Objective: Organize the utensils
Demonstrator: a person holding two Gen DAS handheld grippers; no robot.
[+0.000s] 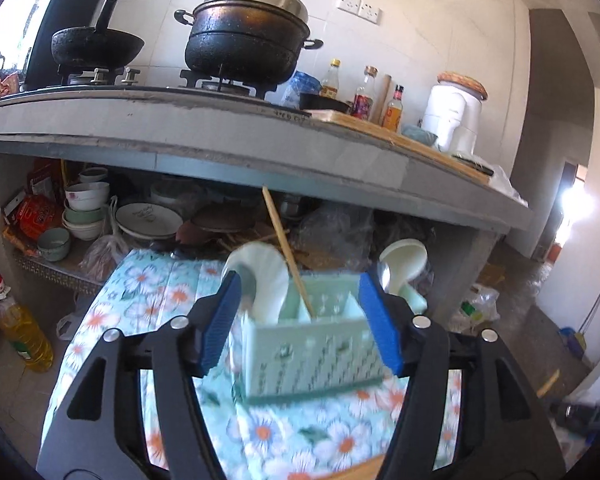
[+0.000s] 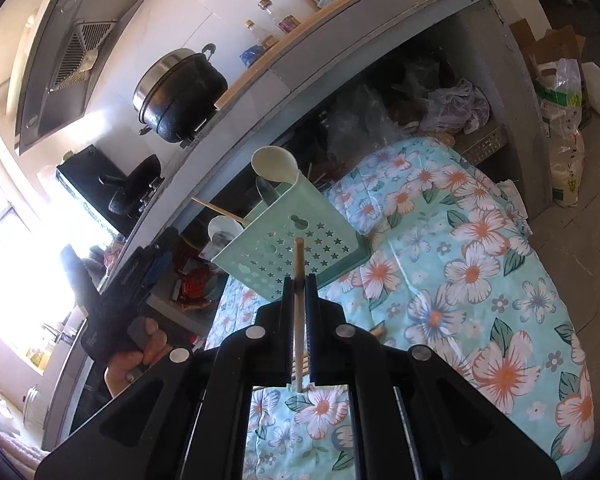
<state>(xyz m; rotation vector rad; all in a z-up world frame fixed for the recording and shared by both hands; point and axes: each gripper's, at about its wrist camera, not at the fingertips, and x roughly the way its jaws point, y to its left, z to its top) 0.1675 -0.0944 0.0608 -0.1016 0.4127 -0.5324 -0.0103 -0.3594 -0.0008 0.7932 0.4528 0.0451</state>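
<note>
left gripper (image 1: 300, 320): black frame, blue pads | right gripper (image 2: 300, 280): black, silver screws

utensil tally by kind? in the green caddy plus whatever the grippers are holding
Chopsticks: 2, one in the caddy at, one clamped in the right gripper at
White plastic spoons: 2, and
Metal spoons: 2, and, each partly hidden
Total: 6
Left gripper holds nothing.
</note>
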